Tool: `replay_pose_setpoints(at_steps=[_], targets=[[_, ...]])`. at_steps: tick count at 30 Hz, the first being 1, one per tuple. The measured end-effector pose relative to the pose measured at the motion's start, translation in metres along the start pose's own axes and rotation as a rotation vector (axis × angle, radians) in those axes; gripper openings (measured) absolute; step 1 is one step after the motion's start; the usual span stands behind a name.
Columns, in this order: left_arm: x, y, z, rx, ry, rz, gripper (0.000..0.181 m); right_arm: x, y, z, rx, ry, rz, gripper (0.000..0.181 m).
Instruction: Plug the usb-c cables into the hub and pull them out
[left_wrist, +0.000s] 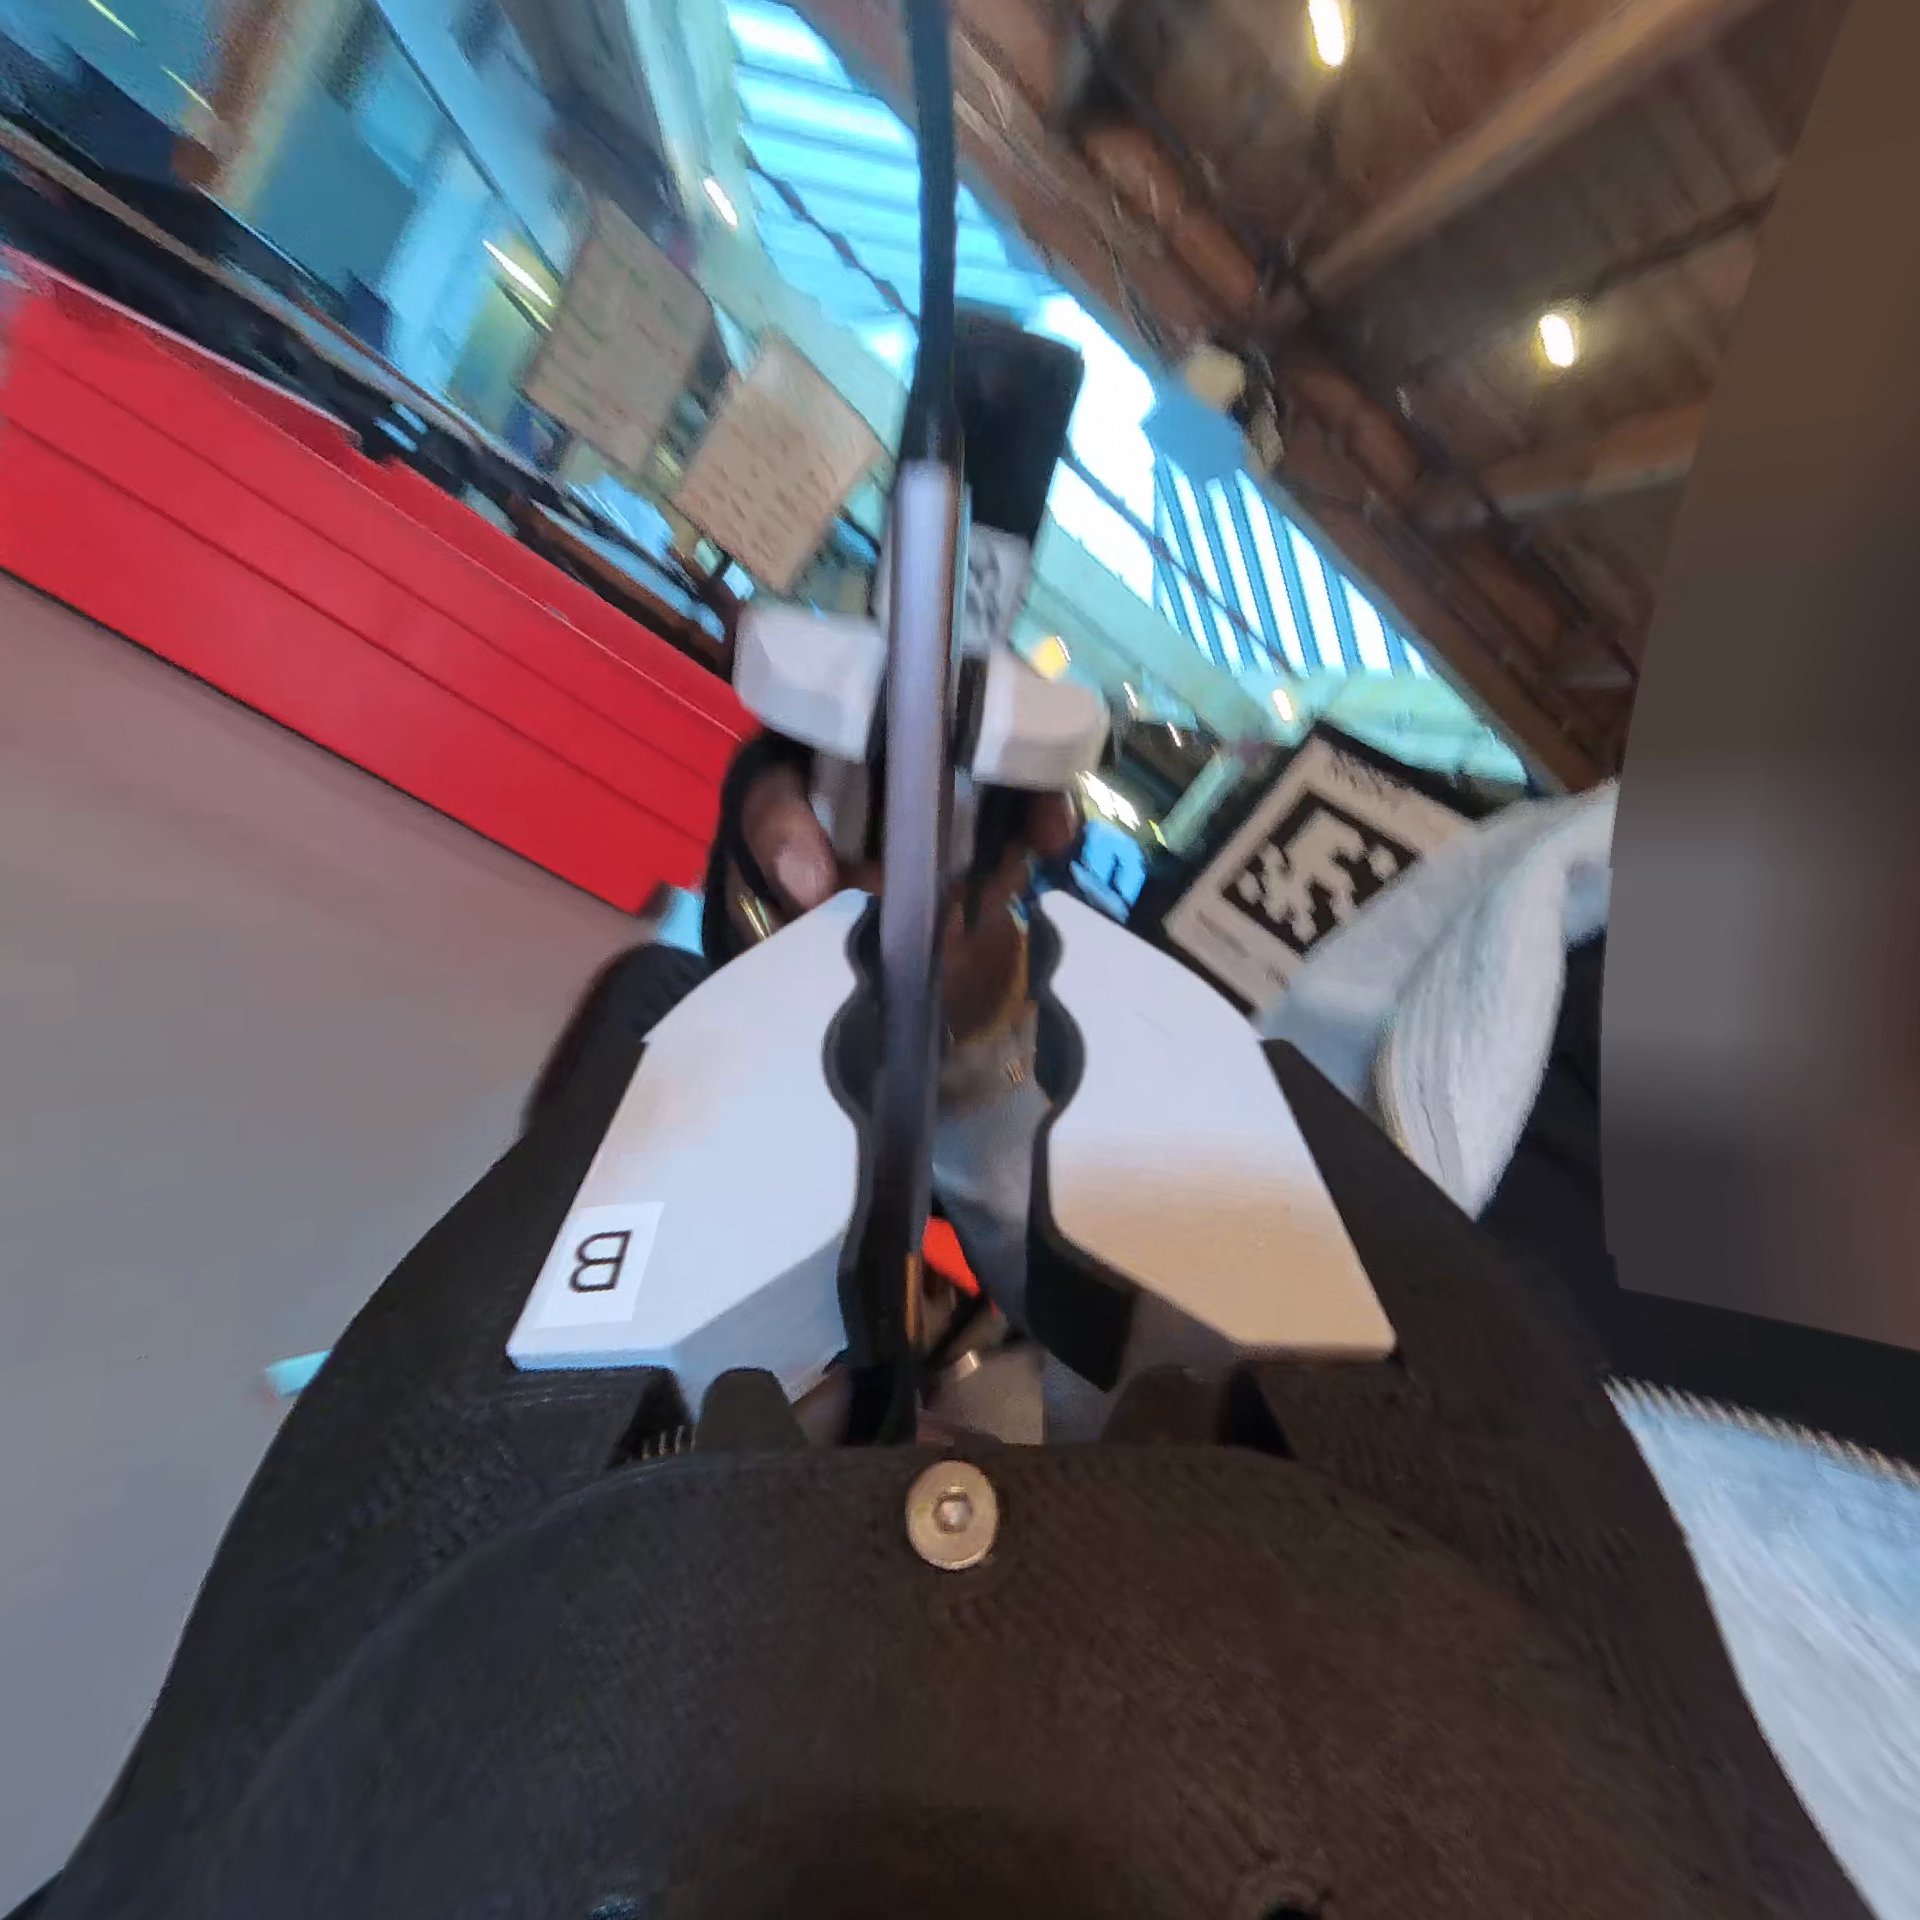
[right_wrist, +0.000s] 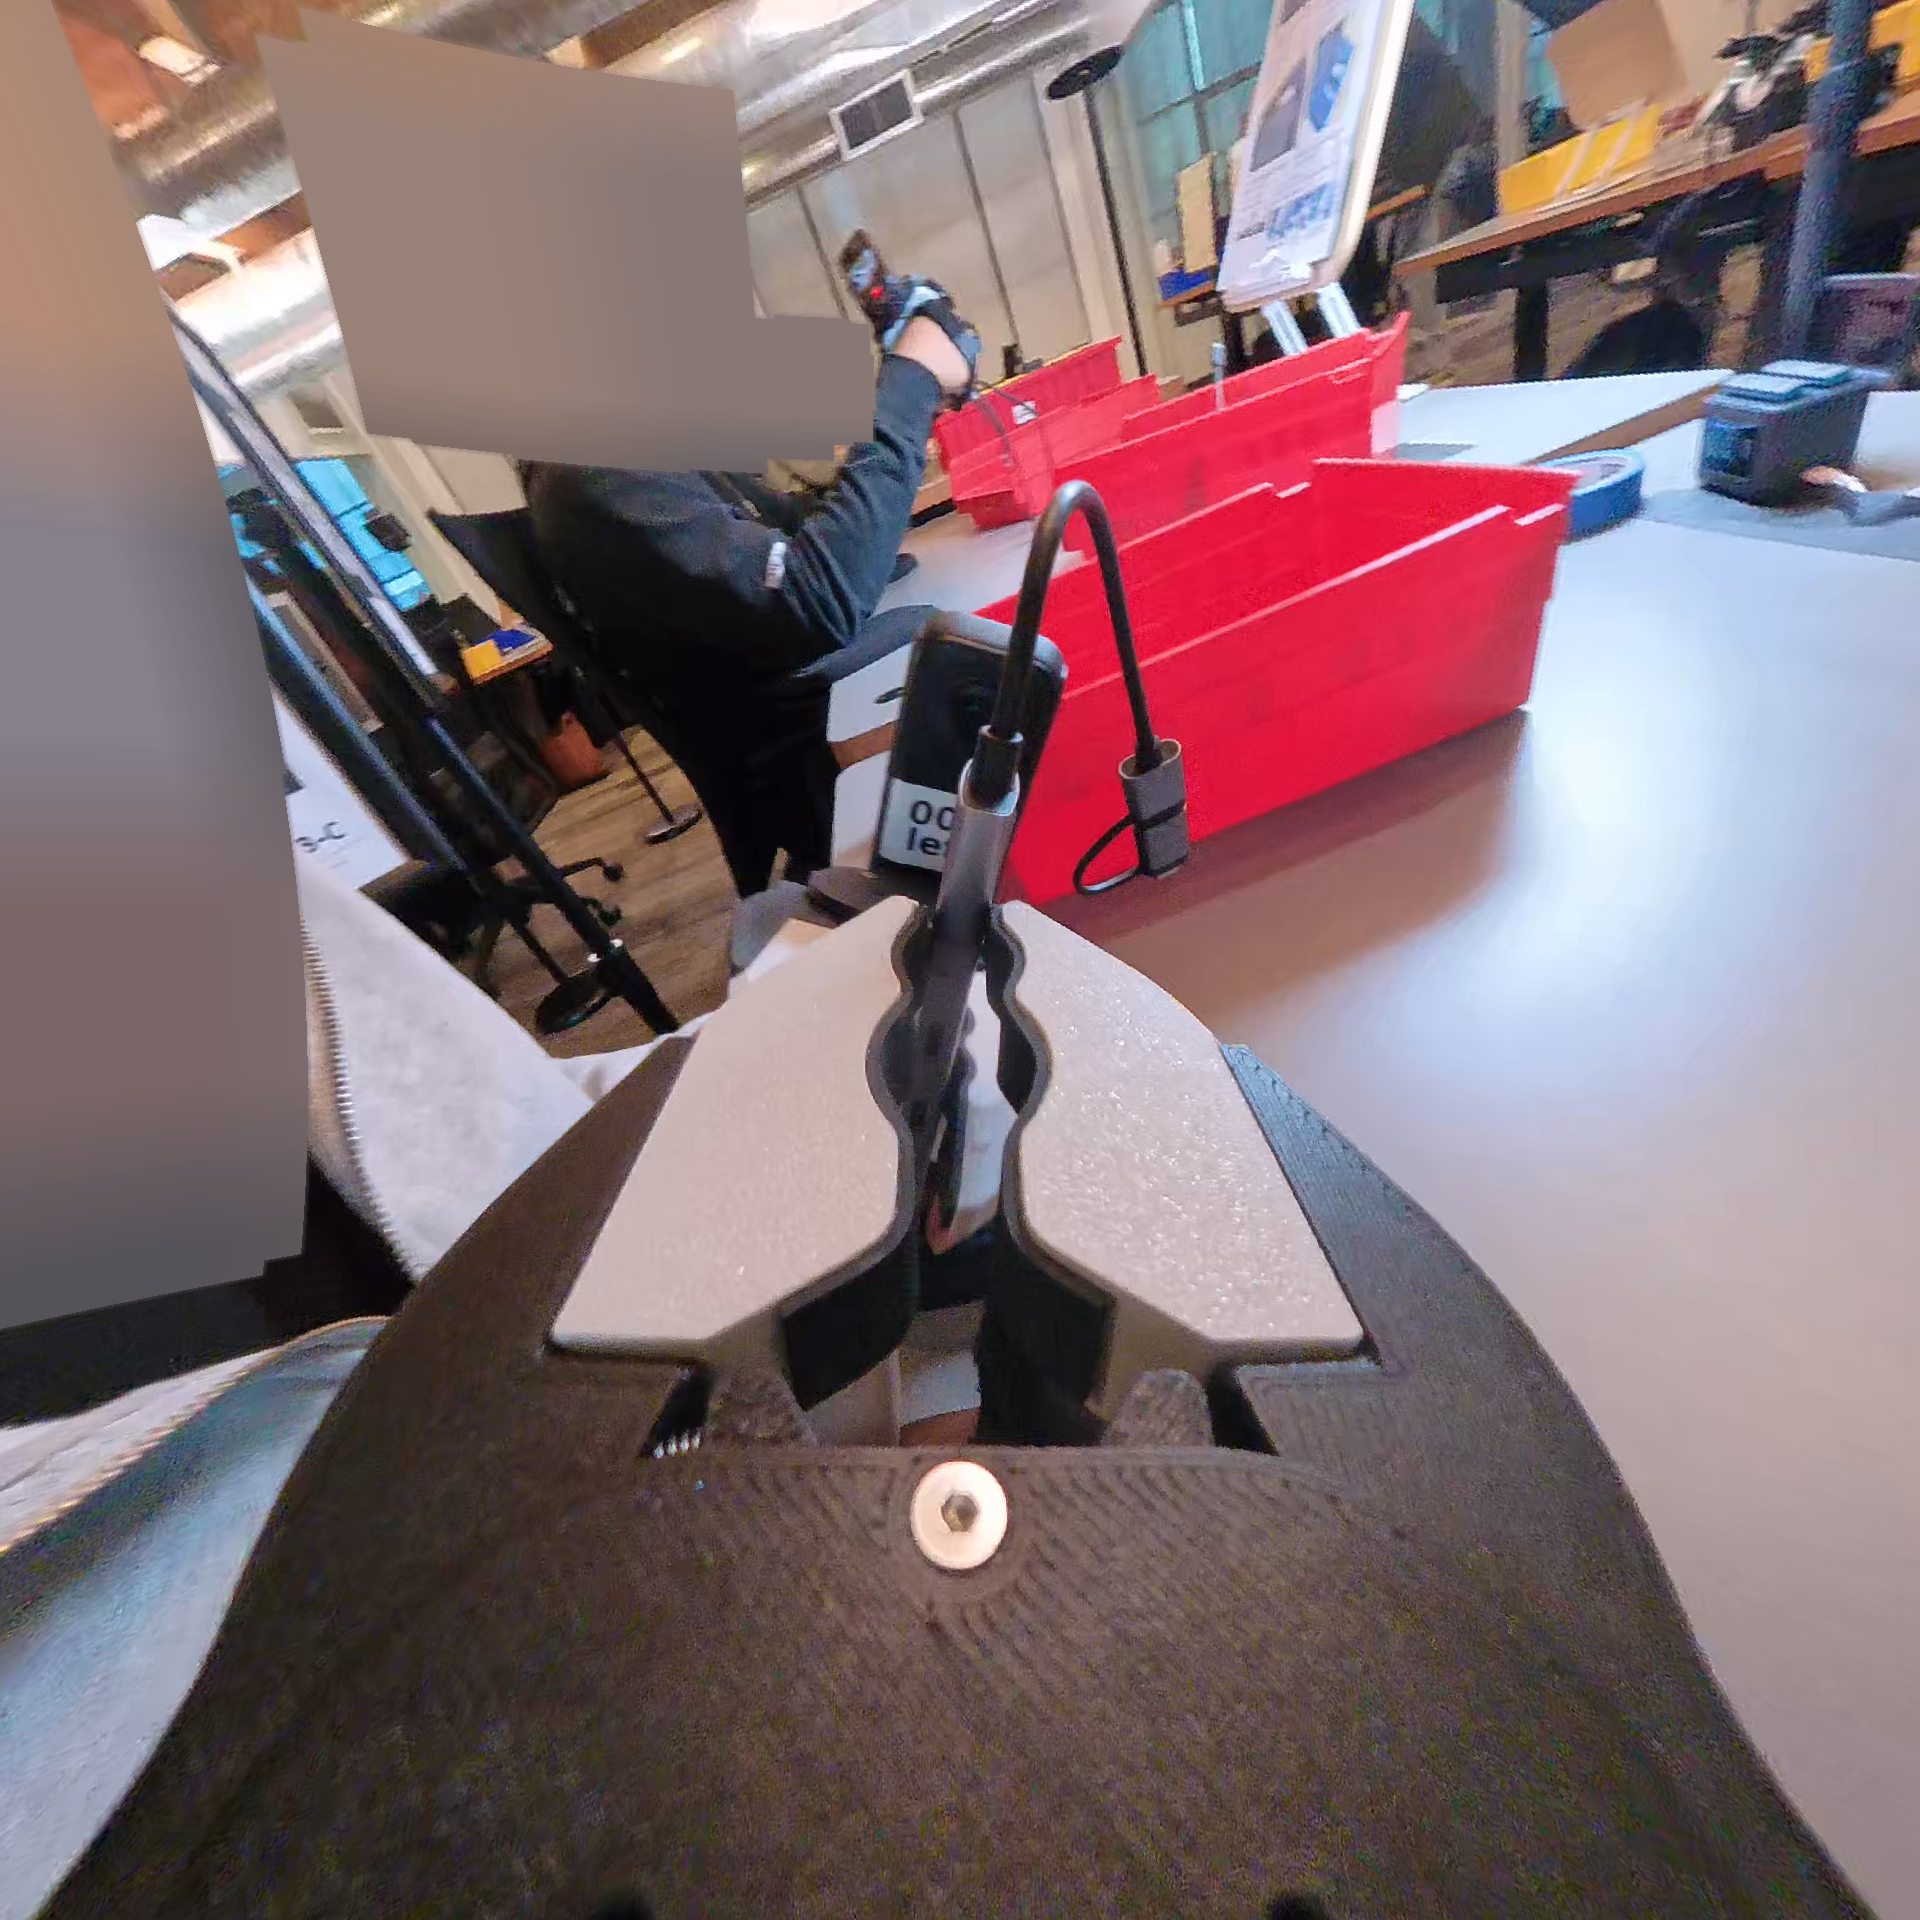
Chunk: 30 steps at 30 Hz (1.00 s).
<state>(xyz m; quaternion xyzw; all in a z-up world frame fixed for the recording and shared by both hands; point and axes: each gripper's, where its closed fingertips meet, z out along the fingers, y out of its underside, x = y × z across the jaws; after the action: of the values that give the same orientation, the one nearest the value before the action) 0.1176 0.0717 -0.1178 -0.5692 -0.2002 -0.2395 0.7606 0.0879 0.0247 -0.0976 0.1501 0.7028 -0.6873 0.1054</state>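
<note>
A grey table (right_wrist: 1662, 935) carries everything — matte, with a soft sheen. A long red bin (right_wrist: 1299, 665) sits on it and serves as the landmark. Behind the bin, farther along the table, lie more red bins (right_wrist: 1143, 416) in a row. Just off the bin's far right corner rests a roll of blue tape (right_wrist: 1605, 488), and beyond the tape stands a small dark box (right_wrist: 1782, 421). In the left wrist view the table (left_wrist: 208, 935) shows as a bare grey slope with a red bin (left_wrist: 364, 644) on it — too blurred for more.
</note>
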Motion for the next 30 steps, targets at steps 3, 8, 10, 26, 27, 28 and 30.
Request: replay_pose_setpoints(at_steps=[3, 8, 10, 26, 27, 28, 30], targets=[[0.005, 0.009, 0.004, -0.065, 0.026, 0.013, 0.025, -0.009, -0.008, -0.003, -0.026, -0.048, -0.005, 0.009], [0.008, -0.003, 0.003, 0.010, 0.005, 0.104, 0.008, -0.009, -0.018, -0.001, 0.022, -0.020, -0.090, 0.035], [0.008, -0.033, -0.009, 0.195, -0.013, 0.122, 0.007, 0.000, -0.018, -0.002, 0.073, 0.052, -0.111, 0.056], [-0.011, -0.075, -0.051, 0.472, -0.171, 0.177, 0.011, 0.006, 0.021, 0.034, 0.071, 0.056, -0.033, 0.007], [-0.012, -0.074, -0.052, 0.476, -0.190, 0.188, 0.014, 0.005, 0.020, 0.034, 0.076, 0.043, -0.018, 0.007], [-0.013, -0.074, -0.054, 0.478, -0.193, 0.188, 0.016, 0.004, 0.020, 0.034, 0.080, 0.033, 0.001, 0.007], [-0.007, -0.074, -0.052, 0.472, -0.139, 0.166, 0.020, 0.003, 0.021, 0.037, 0.088, 0.008, 0.033, 0.007]])
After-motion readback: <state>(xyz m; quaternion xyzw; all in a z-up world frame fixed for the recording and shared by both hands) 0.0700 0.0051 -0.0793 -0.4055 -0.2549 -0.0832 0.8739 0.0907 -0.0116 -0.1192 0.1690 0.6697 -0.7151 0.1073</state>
